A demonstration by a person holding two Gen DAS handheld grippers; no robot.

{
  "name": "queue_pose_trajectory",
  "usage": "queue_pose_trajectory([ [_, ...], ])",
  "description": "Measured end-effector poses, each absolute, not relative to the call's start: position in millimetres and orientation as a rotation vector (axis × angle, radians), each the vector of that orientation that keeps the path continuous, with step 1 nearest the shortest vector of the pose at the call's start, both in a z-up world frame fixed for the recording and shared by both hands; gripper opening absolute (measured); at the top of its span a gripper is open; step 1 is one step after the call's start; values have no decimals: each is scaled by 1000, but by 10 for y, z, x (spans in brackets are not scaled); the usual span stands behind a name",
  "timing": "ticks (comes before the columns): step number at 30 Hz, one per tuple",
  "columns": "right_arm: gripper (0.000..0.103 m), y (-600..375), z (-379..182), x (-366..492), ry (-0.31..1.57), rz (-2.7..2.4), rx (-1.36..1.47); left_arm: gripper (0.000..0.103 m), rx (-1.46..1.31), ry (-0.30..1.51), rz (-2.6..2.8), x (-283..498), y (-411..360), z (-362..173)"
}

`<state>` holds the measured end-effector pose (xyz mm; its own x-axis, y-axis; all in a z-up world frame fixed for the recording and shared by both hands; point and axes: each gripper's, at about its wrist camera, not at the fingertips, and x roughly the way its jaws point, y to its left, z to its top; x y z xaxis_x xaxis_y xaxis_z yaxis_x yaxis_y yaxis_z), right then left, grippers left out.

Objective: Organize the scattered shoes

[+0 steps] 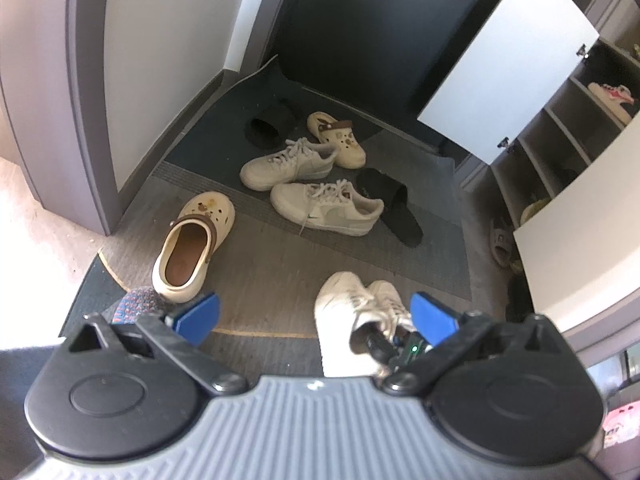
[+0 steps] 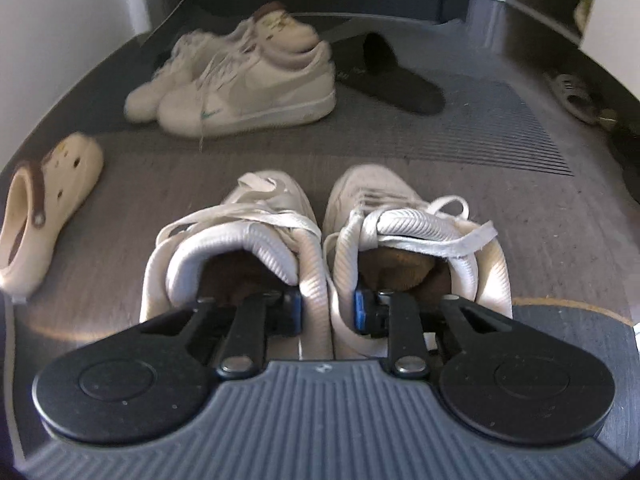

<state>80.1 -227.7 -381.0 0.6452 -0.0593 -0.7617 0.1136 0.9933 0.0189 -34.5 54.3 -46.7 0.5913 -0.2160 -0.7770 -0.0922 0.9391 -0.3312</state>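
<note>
1. The right hand-held gripper (image 2: 327,306) pinches the adjoining inner collars of the near pair of white sneakers (image 2: 320,232) on the floor (image 2: 520,240).
2. The left hand-held gripper (image 1: 314,312) hovers wide open, empty.
3. Other shoes lie farther off.

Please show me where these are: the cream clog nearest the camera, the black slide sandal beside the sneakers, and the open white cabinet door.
Cream clog (image 1: 188,248): left wrist view, on its brown insole.
Black slide sandal (image 1: 394,208): left wrist view, on its strap.
White cabinet door (image 1: 508,64): left wrist view, panel middle.

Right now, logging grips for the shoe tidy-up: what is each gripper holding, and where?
Right gripper pinches the white sneaker pair by their touching inner heel collars. Left gripper is open, holding nothing.
</note>
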Motion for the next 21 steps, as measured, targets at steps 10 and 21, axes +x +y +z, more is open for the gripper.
queue_pose_trajectory([
  [10, 26, -2537, -3929, 772, 849, -248, 3, 103, -334, 941, -59, -326, 593, -487],
  [21, 34, -2584, -4161, 653, 916, -207, 24, 103, -285, 932, -69, -341, 483, -469],
])
